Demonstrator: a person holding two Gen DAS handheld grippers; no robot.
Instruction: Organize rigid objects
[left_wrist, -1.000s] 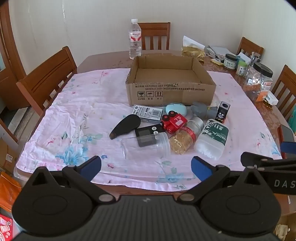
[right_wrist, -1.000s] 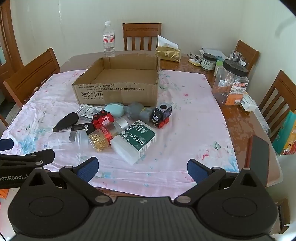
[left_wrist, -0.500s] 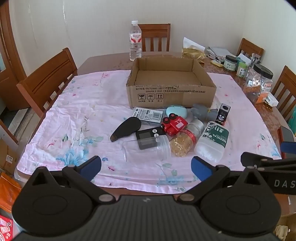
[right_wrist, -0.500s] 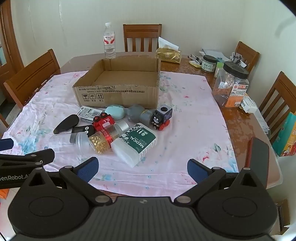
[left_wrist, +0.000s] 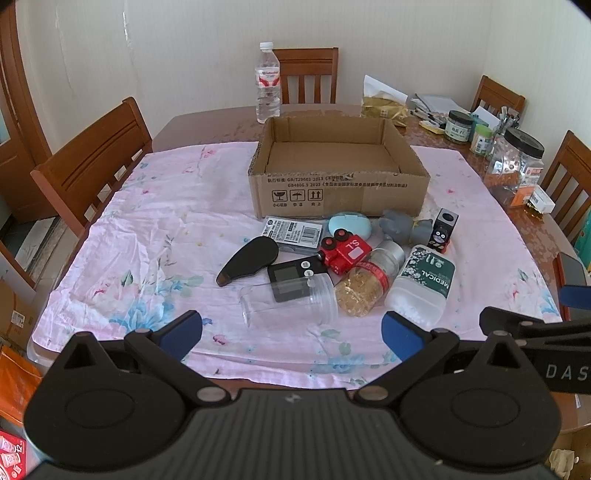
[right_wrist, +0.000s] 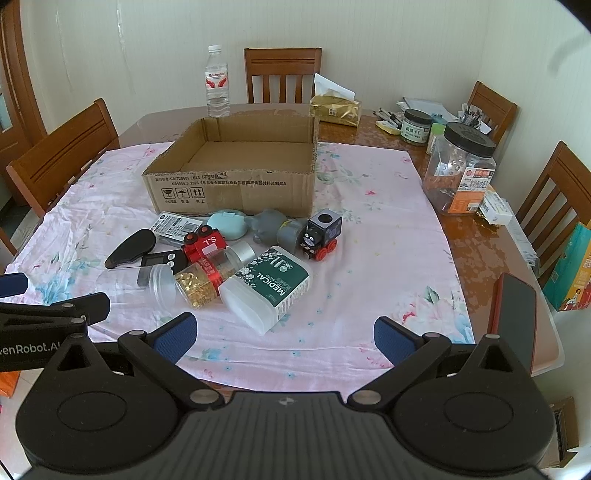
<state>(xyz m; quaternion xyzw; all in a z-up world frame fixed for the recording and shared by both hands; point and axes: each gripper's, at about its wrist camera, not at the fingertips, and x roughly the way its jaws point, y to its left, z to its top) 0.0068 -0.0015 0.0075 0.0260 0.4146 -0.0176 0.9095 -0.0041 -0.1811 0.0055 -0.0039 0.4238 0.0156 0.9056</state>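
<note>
On the tabletop, clutter lies beside an empty box. Left tongs and right tongs hover open, empty. Sorting seems unstarted; next, reach the clear jar.

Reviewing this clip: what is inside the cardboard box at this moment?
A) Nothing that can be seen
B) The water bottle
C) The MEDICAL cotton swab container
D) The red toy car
A: the cardboard box shows only its bare brown floor, while the red toy car and MEDICAL container lie on the cloth in front of it and the water bottle stands behind it.
</note>
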